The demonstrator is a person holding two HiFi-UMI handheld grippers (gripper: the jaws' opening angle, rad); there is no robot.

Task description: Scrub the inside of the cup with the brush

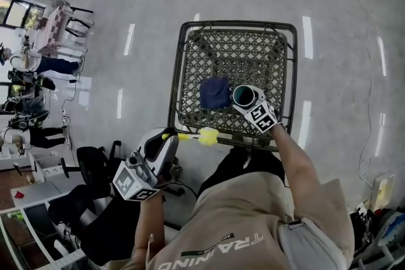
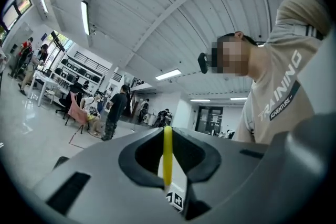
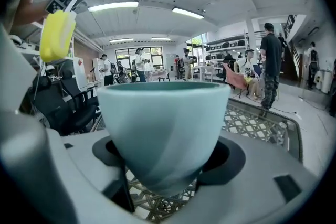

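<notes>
A teal cup (image 1: 244, 95) stands upright in my right gripper (image 1: 248, 104), held over the near right part of a black lattice basket (image 1: 181, 73). In the right gripper view the cup (image 3: 163, 128) fills the middle, and the right gripper (image 3: 163, 183) is shut on its lower body. My left gripper (image 1: 164, 137) is shut on the yellow brush (image 1: 190, 135), whose head (image 1: 207, 135) points right, just left of and below the cup. The thin yellow handle (image 2: 167, 152) runs between the jaws of the left gripper (image 2: 167, 178). The brush head (image 3: 56, 35) hangs at the upper left, outside the cup.
A dark blue cloth (image 1: 215, 93) lies in the basket just left of the cup. A black office chair (image 1: 95, 167) stands at the lower left beside my left arm. People and desks (image 1: 38, 60) are far off at the left. Grey polished floor surrounds the basket.
</notes>
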